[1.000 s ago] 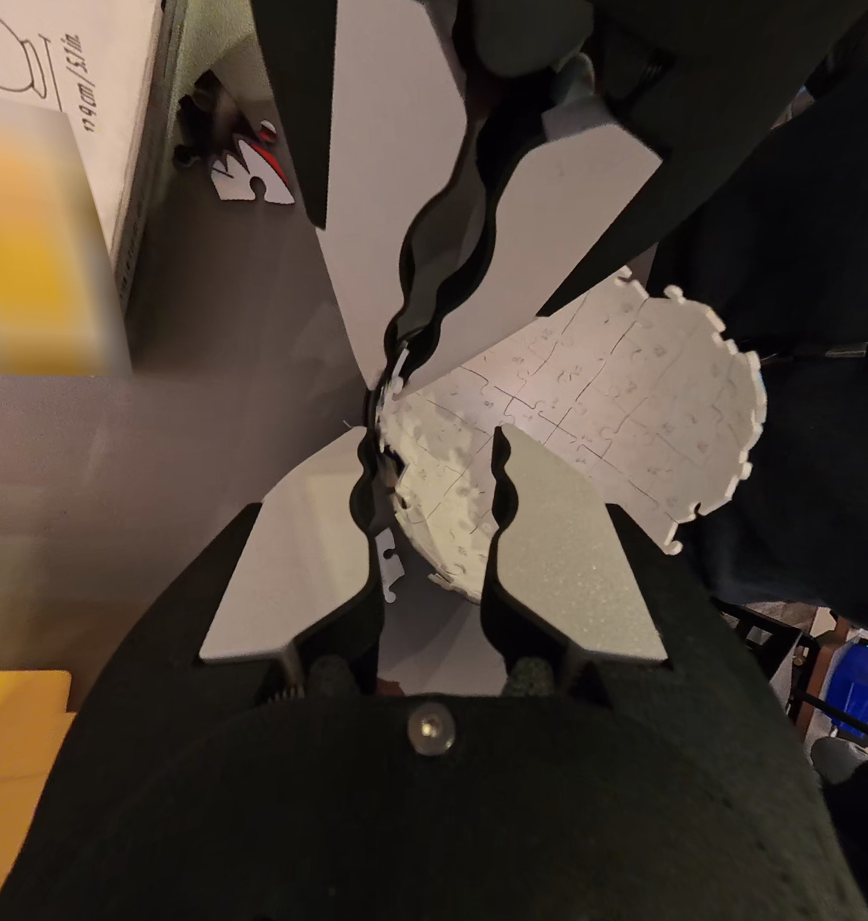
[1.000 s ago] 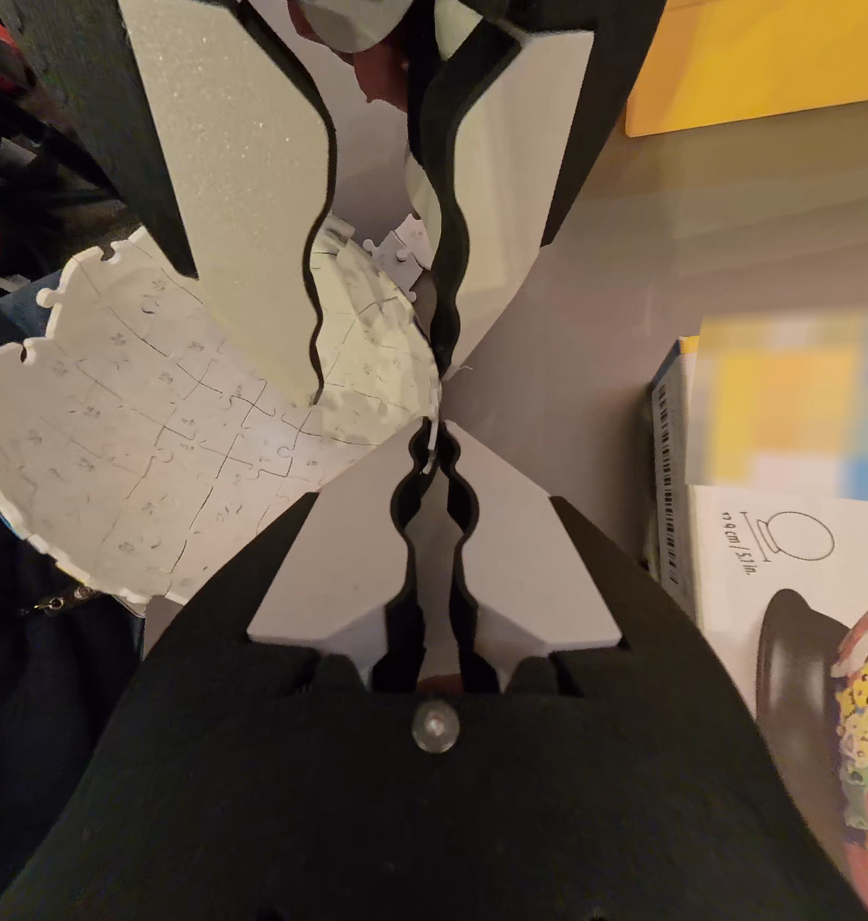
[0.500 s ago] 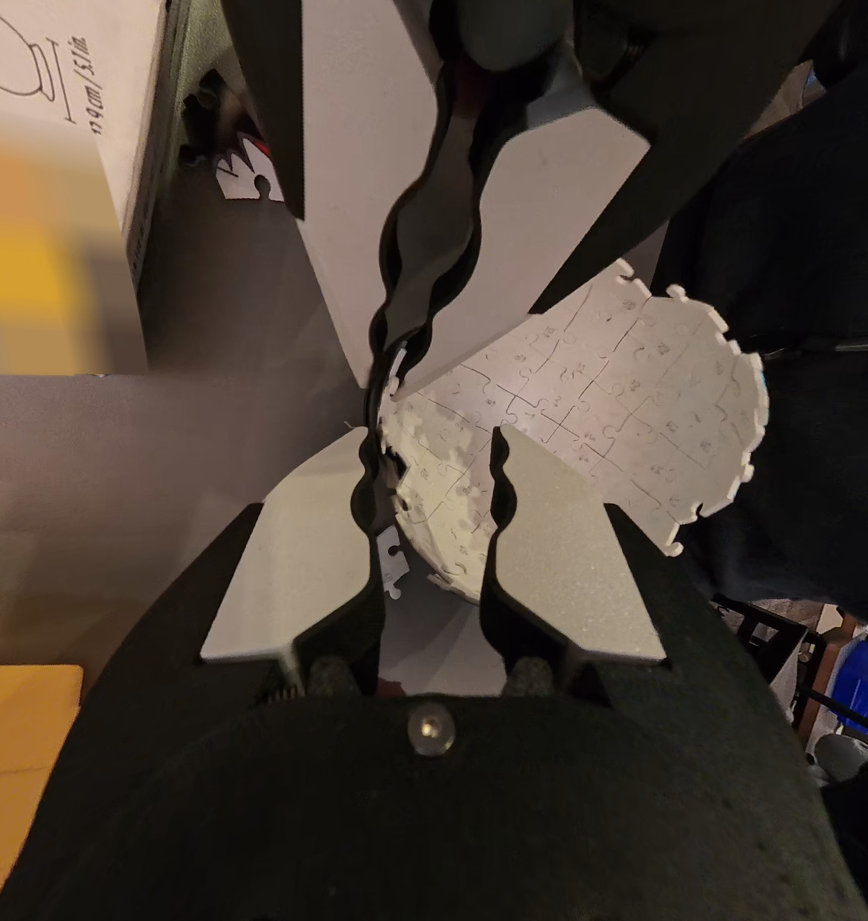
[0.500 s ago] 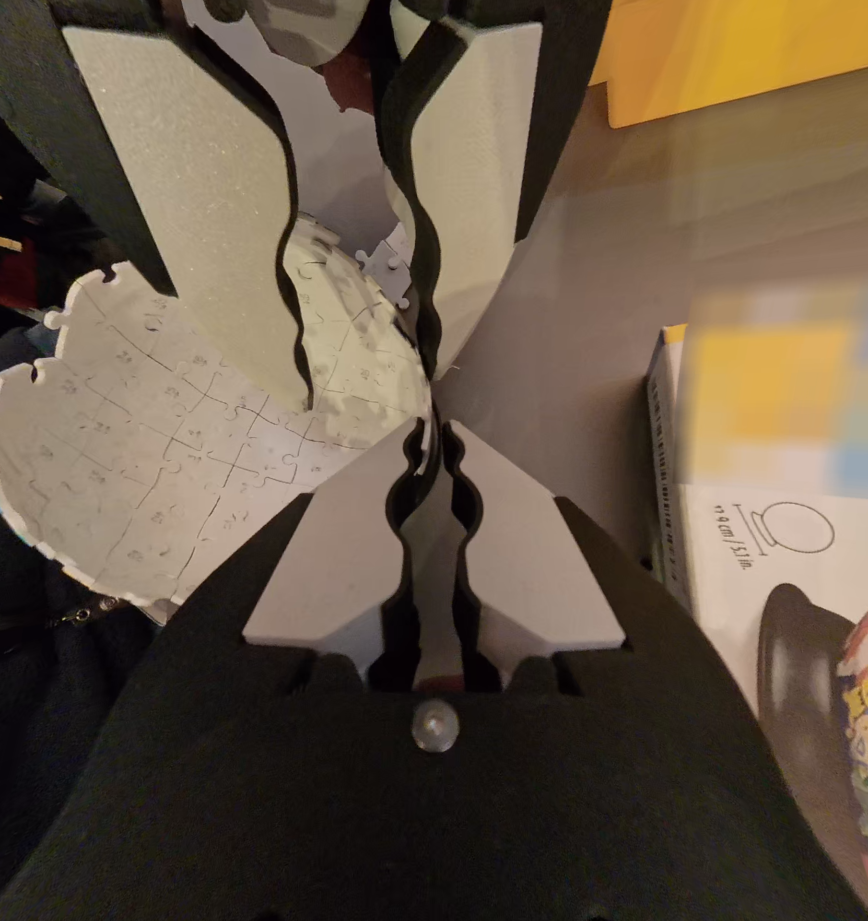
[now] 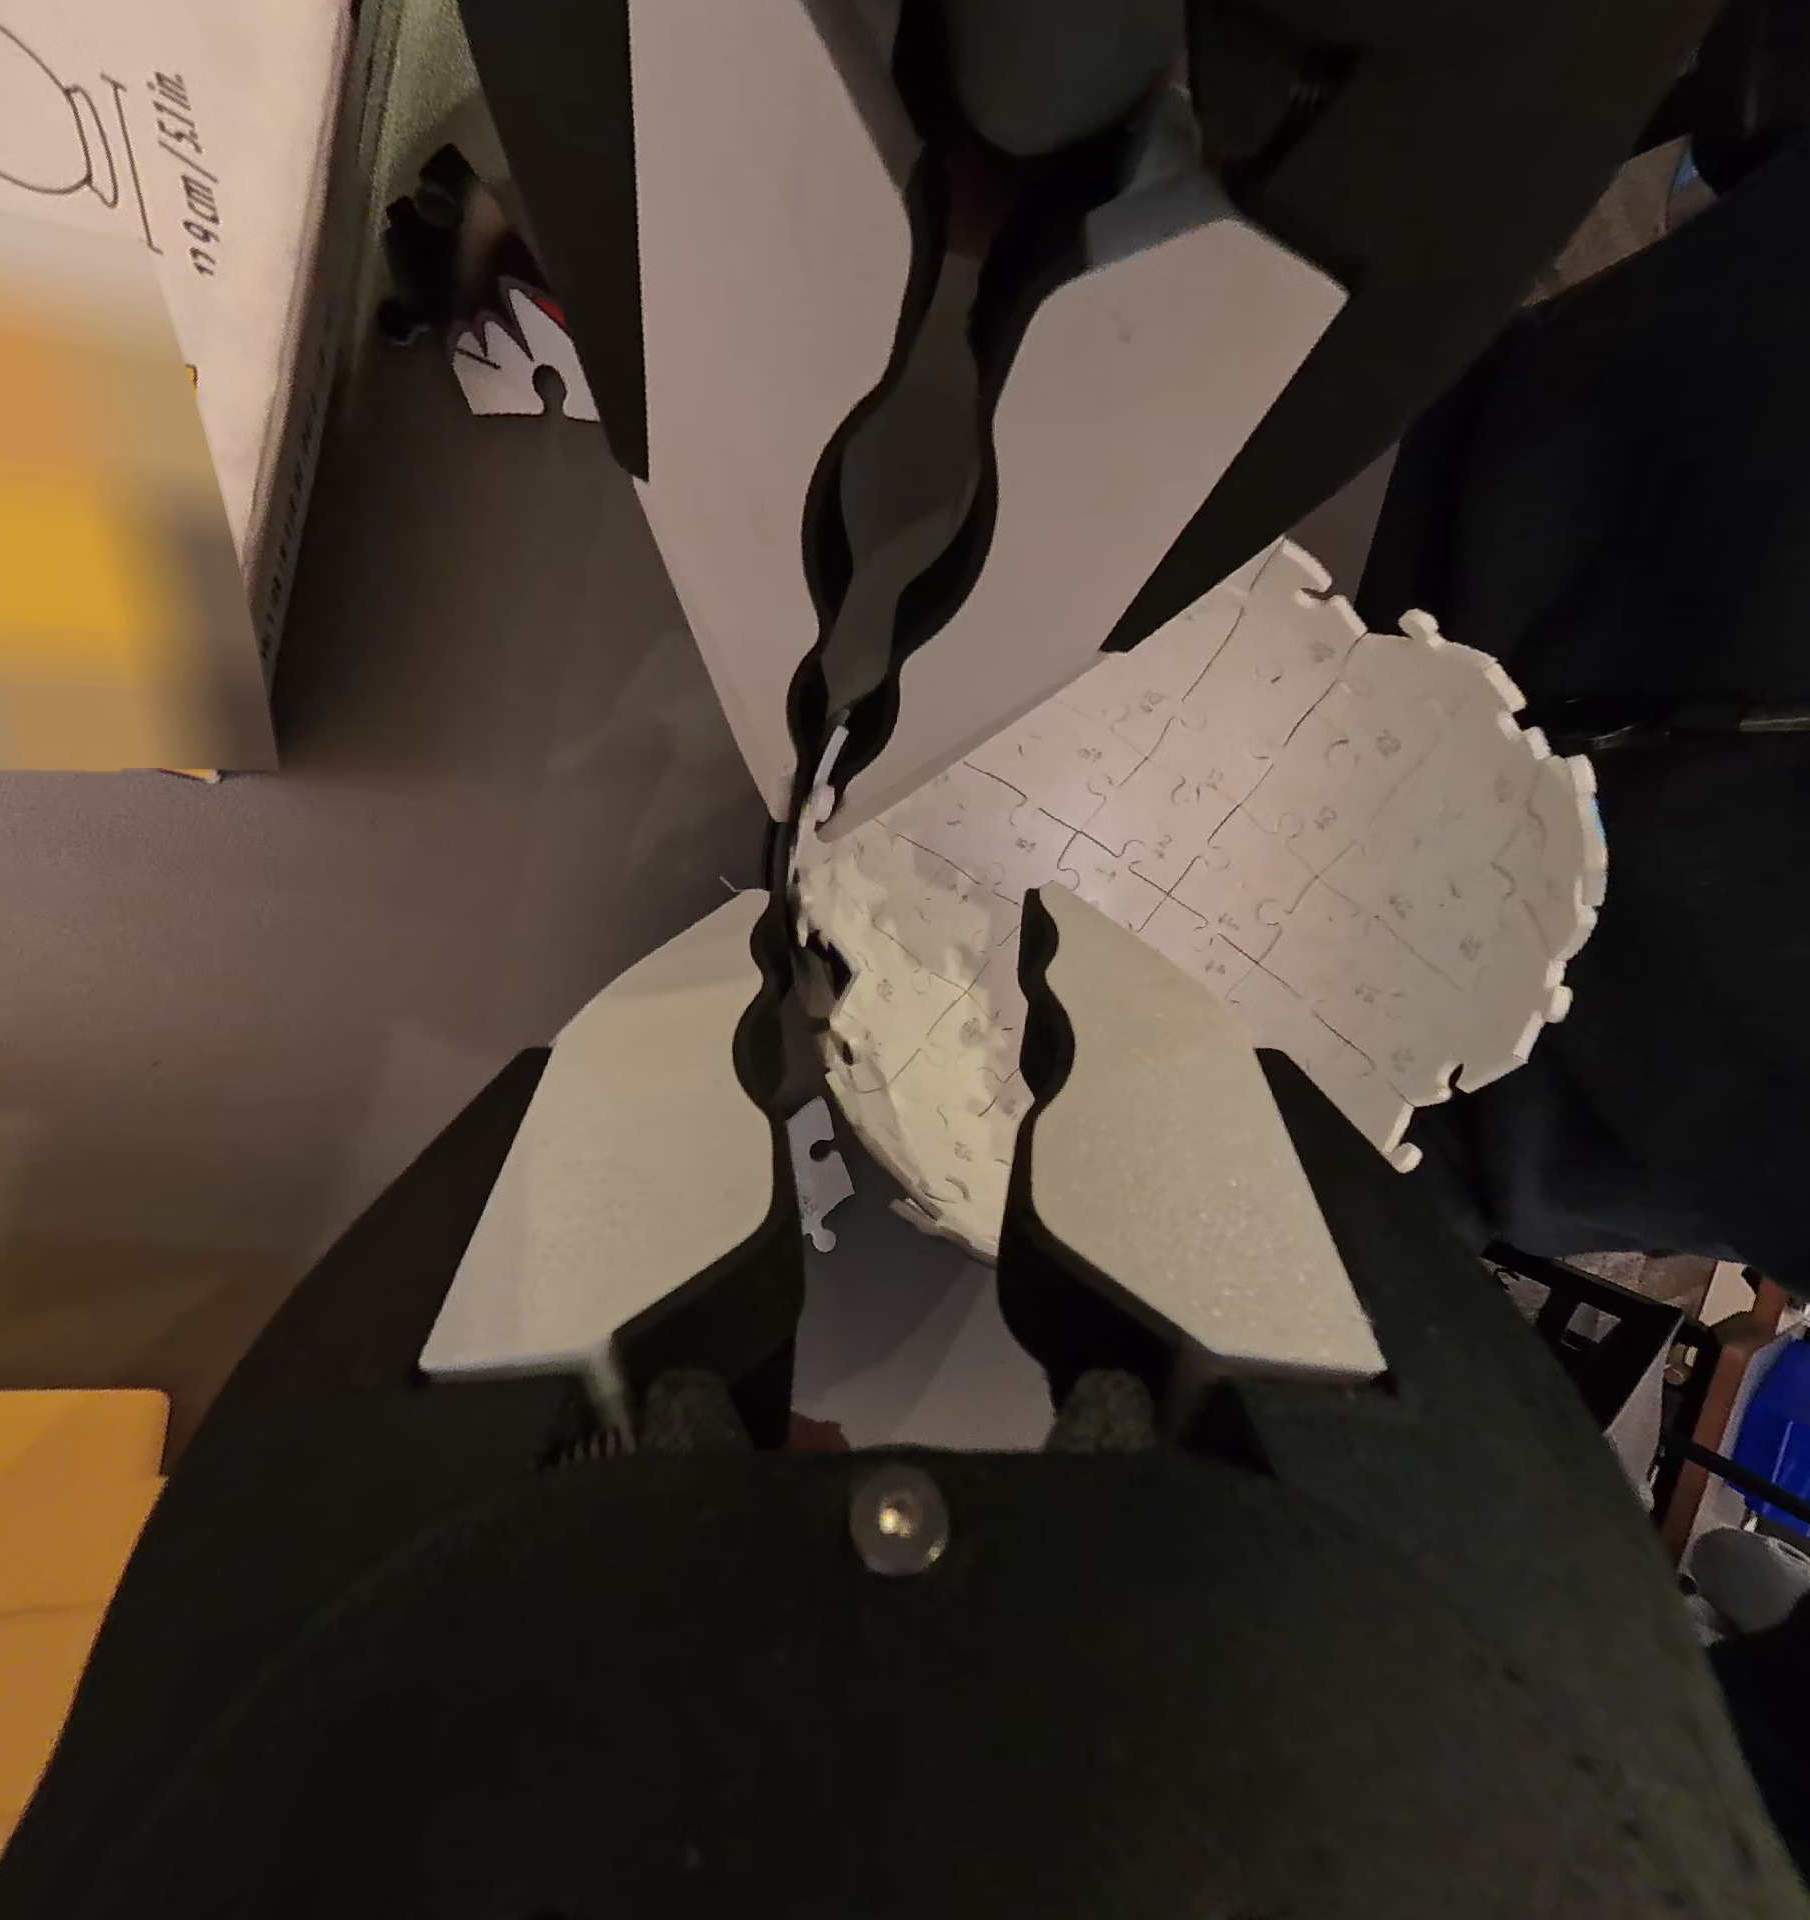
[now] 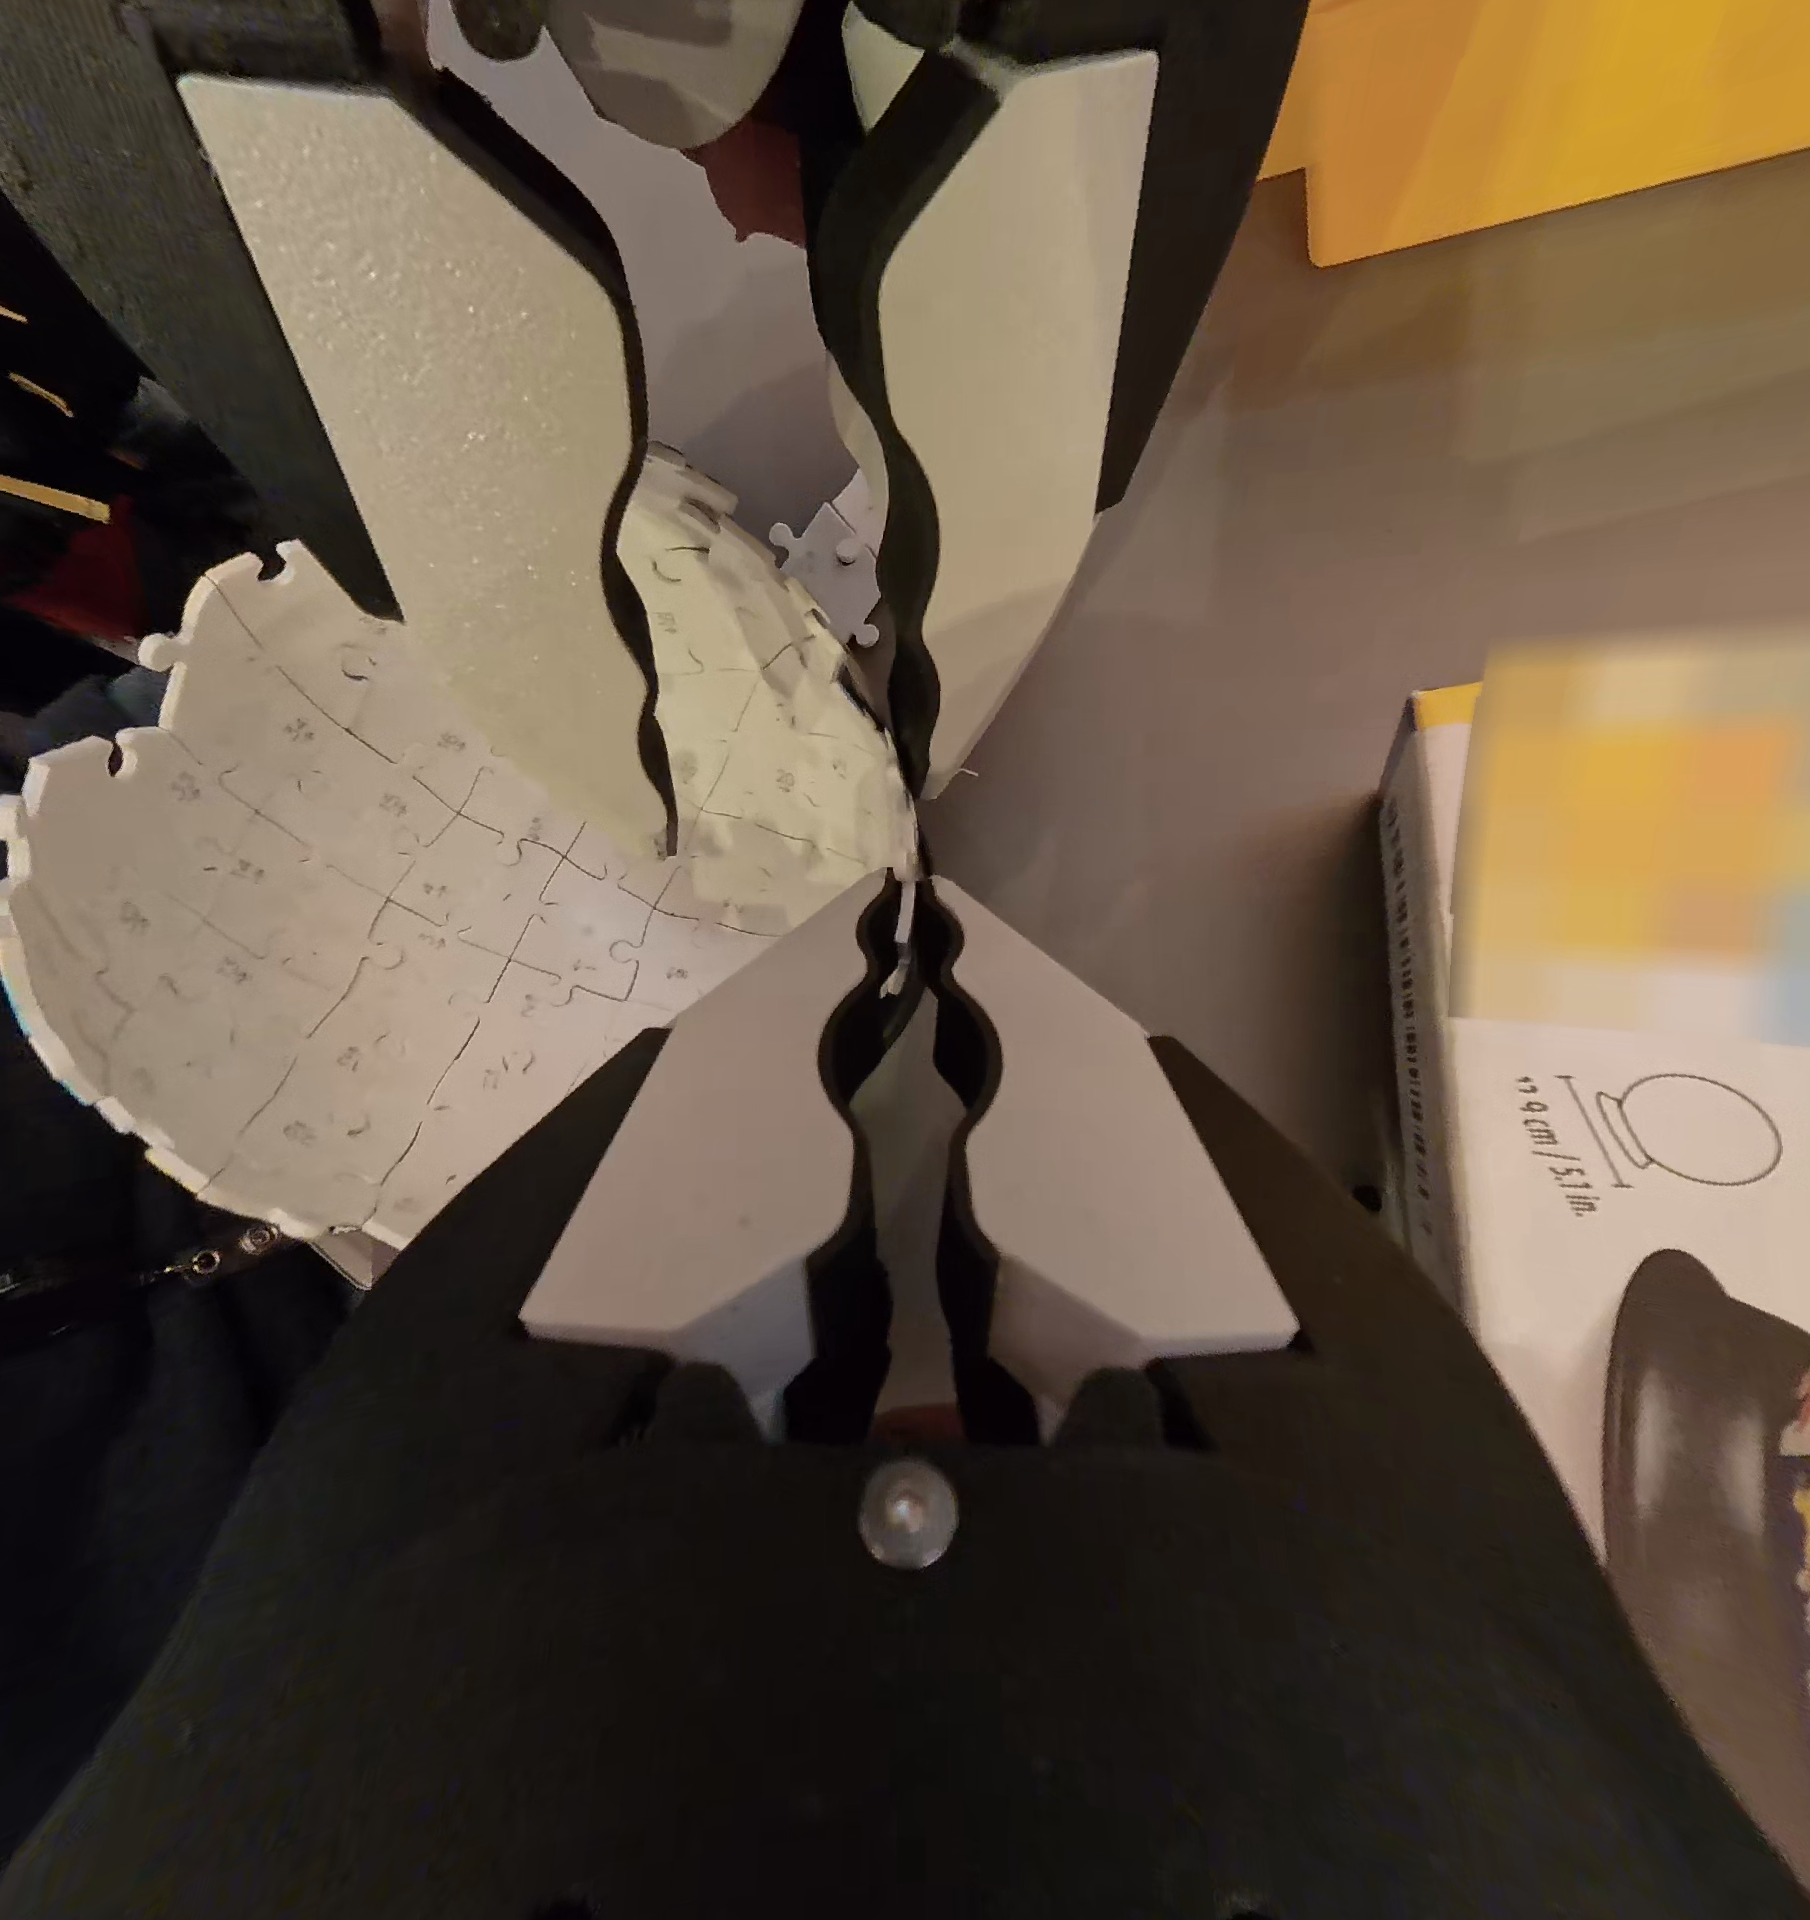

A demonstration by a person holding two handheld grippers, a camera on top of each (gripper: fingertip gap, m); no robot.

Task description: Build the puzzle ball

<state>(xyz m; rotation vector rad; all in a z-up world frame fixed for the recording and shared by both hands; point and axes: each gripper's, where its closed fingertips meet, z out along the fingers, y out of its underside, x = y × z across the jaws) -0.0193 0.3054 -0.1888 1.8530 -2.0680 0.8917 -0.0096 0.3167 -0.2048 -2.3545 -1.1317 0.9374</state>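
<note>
Half-built shell of the ball held between the two grippers above a grey table, white inner face toward both cameras, numbered backs of the pieces showing. Many pieces already locked into a bowl — roughly half a sphere by the look of it; the far rim is a ragged row of tabs and slots, so the upper half is not yet built. Left gripper: jaws fairly wide, straddling the shell wall near its near edge, one finger outside and one inside the bowl; whether the pads actually press the wall I cannot tell. A loose piece sits against the left finger, just off the shell edge, not joined as far as I can see. Right gripper: jaws nearly closed, pinching a thin white piece edge-on at the fingertips, right at the rim of the shell where the two grippers meet tip to tip. Judgement: the step in hand is seating this piece into the rim — contact looks made, full lock not confirmed. The box lies beside the work on the right; another piece lies far off on the table.
</note>
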